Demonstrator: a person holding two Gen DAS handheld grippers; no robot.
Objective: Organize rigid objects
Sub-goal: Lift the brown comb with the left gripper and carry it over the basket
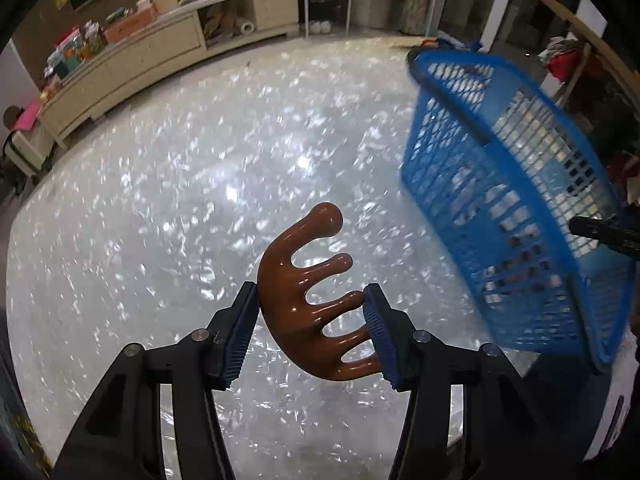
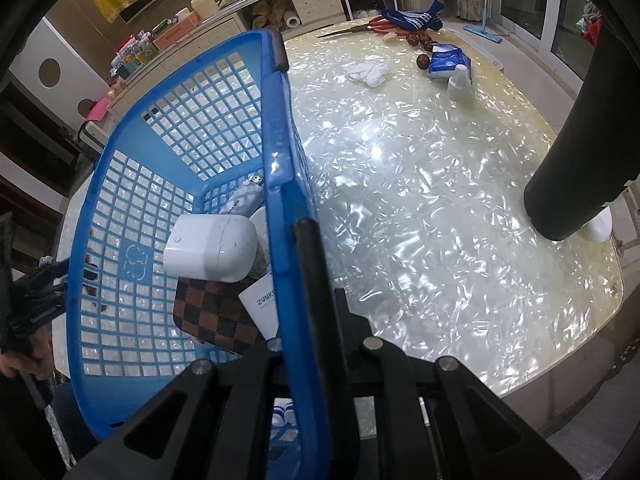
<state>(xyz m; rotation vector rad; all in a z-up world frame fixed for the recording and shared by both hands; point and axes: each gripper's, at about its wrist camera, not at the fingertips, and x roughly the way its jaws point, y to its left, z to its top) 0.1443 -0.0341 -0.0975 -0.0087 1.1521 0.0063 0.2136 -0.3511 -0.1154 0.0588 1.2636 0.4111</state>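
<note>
My left gripper (image 1: 312, 328) is shut on a glossy brown comb-shaped massager (image 1: 296, 280) with rounded prongs, held above the pearly table (image 1: 160, 200). A blue plastic basket (image 1: 500, 184) is tilted and lifted at the right of the left wrist view. My right gripper (image 2: 304, 280) is shut on the basket's rim (image 2: 284, 200). In the basket (image 2: 132, 200) lie a white case (image 2: 208, 248), a brown checkered wallet (image 2: 216, 312), a white card (image 2: 262, 304) and a white tube (image 2: 242, 198).
On the far side of the table (image 2: 420, 220) lie a white cloth (image 2: 368, 72), a blue tissue pack (image 2: 448, 62), a white cup (image 2: 458, 82), red dates (image 2: 423, 60) and red-handled scissors (image 2: 376, 26). A black cylinder (image 2: 576, 148) stands at right. A cream sideboard (image 1: 140, 52) is behind.
</note>
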